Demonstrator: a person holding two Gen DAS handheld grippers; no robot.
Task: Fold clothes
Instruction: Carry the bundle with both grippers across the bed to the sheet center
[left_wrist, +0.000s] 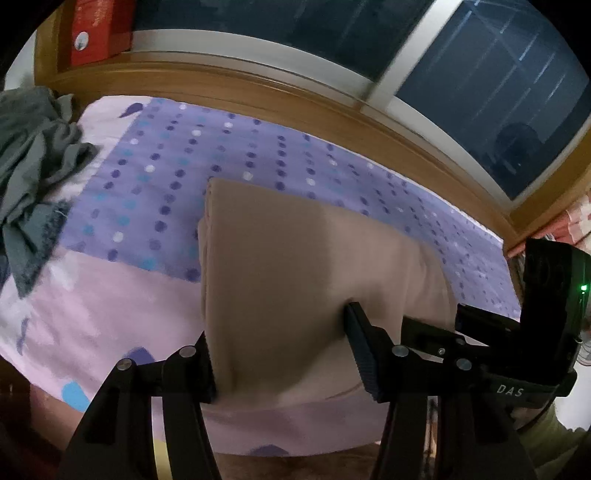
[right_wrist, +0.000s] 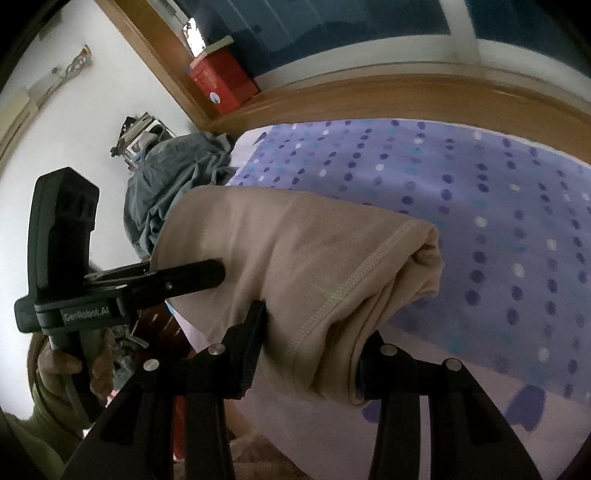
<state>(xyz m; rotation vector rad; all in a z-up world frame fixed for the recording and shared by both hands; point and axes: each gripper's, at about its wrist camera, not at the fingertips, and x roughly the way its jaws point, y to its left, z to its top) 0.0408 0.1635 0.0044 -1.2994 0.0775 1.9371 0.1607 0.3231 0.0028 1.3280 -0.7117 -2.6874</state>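
One folded beige garment (left_wrist: 280, 266) hides part of each gripper's inner pads, clamped between the left gripper (left_wrist: 284, 350) and the right gripper (right_wrist: 310, 354), beside one rumpled grey clothes heap (left_wrist: 33, 162), cut off.

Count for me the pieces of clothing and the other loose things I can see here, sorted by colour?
Beige folded garment, held between both grippers: 1
Grey crumpled clothes pile, garments inside too tangled to separate: 1
Red box on the wooden ledge: 1
Purple dotted bedspread underneath: 1
Total: 4
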